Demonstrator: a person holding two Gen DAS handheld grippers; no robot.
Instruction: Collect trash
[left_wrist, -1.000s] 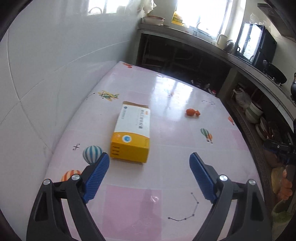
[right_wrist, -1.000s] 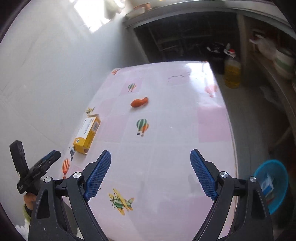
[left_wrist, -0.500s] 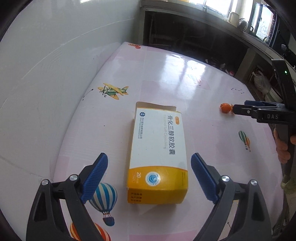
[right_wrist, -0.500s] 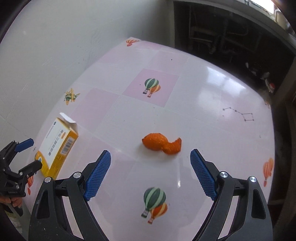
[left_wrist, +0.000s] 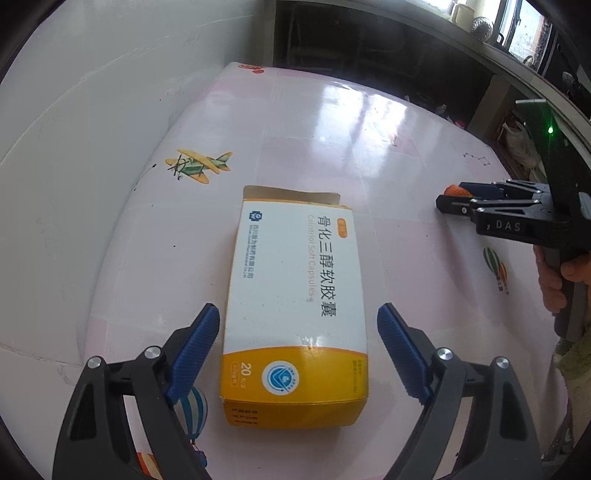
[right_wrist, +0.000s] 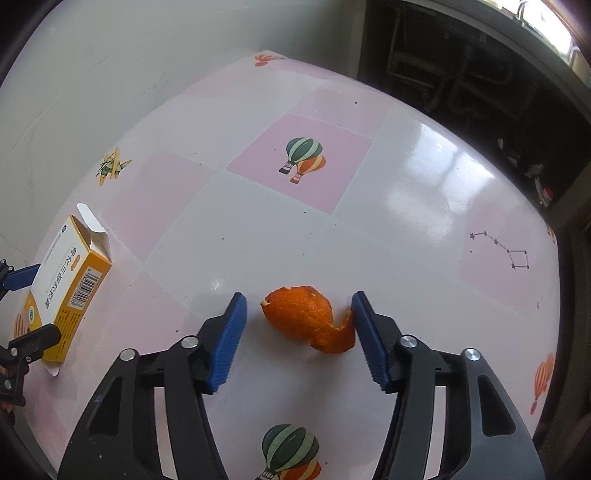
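Observation:
A white and yellow medicine box (left_wrist: 295, 306) lies flat on the pink patterned table (left_wrist: 388, 155), its far flap open. My left gripper (left_wrist: 297, 325) is open, its blue pads on either side of the box's near end, with small gaps. An orange peel (right_wrist: 312, 317) lies on the table between the blue pads of my right gripper (right_wrist: 297, 308). The right gripper is open, the right pad almost touching the peel's tip. The box also shows in the right wrist view (right_wrist: 70, 288). The right gripper also shows in the left wrist view (left_wrist: 458, 201).
A white tiled wall (left_wrist: 92, 110) runs along the table's left side. Dark open cupboards under a counter (left_wrist: 369, 44) stand beyond the far end. The table's right edge (right_wrist: 557, 295) drops to the floor.
Both grippers moved forward and down. The left now straddles the box's near end. The right has narrowed somewhat and now brackets the orange peel.

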